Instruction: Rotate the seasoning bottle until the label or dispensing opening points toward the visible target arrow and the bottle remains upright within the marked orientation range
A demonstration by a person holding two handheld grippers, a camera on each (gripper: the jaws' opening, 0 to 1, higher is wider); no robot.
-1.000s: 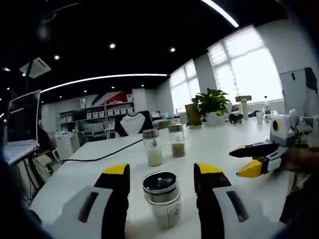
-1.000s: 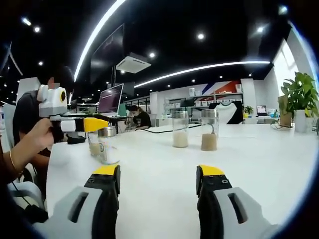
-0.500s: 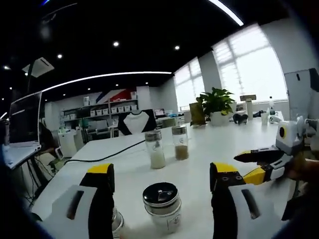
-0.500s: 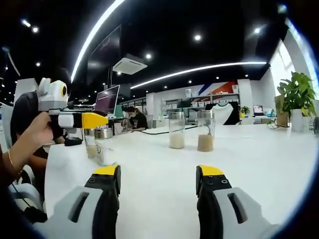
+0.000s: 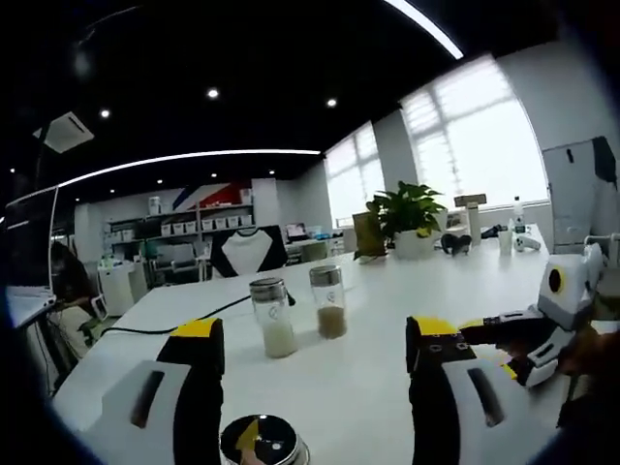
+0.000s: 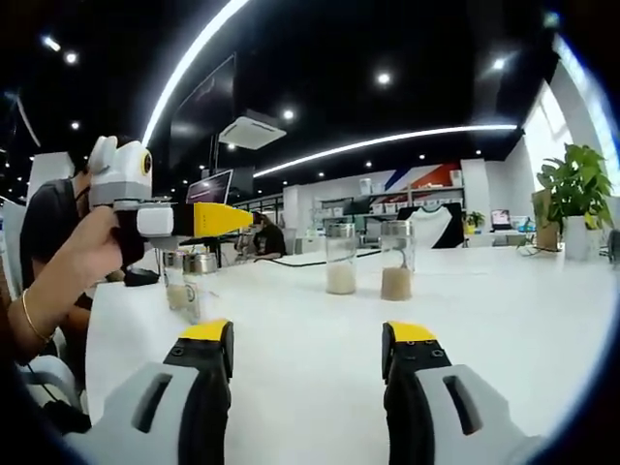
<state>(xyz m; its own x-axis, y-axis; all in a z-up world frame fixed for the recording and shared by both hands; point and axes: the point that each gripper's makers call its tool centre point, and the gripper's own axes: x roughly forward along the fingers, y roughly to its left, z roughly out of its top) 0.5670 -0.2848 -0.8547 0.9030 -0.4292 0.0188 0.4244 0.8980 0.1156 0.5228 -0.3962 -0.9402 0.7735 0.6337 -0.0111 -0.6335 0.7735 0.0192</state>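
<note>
The seasoning bottle stands upright on the white table, and its round dark metal lid shows at the bottom edge of the left gripper view. My left gripper is open and lifted above it, with the jaws wide apart and holding nothing. In the right gripper view the same bottle stands below the left gripper, which a hand holds. My right gripper hovers open over bare table. It also reaches into the left gripper view as the right gripper, partly behind my own jaw.
Two taller glass jars, one with white powder and one with brown powder, stand mid-table. A second small jar is beside the seasoning bottle. A black cable runs across the table. A potted plant stands at the far end.
My left gripper's jaws spread wider from around the seasoning bottle and rose above it, so the bottle dropped to the view's bottom edge. The right gripper stayed nearly still.
</note>
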